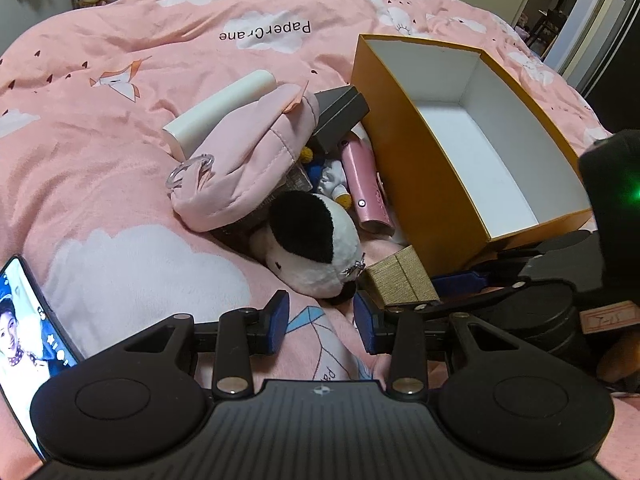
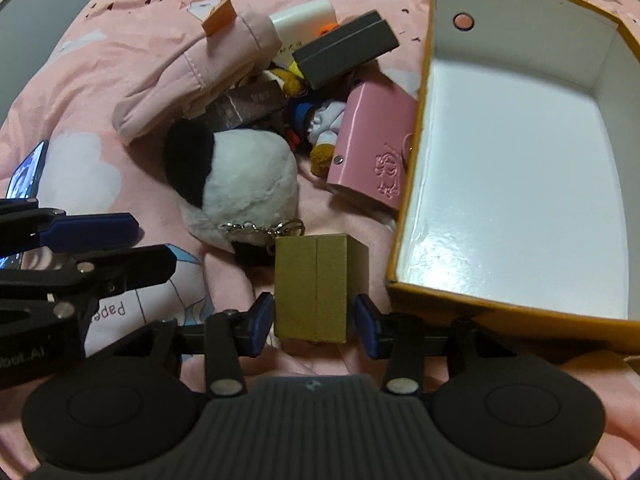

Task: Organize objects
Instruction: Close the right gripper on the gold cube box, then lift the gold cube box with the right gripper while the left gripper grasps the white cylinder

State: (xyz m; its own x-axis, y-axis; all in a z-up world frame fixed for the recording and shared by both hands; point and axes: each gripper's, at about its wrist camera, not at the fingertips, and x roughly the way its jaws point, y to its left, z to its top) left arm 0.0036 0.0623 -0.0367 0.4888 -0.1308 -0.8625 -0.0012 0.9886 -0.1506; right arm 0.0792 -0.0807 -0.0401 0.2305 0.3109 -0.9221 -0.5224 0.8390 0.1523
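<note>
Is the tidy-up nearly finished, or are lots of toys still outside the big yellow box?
Nothing looks done yet: the yellow box is empty inside. In hand: the right gripper straddles the small gold box, pads not quite pressing. The left gripper holds nothing. Still left on the bed: the panda plush, pink wallet, grey box and pink pouch.

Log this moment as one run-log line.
right gripper: open, straddling gold box | left gripper: open, nothing between | orange box: empty
</note>
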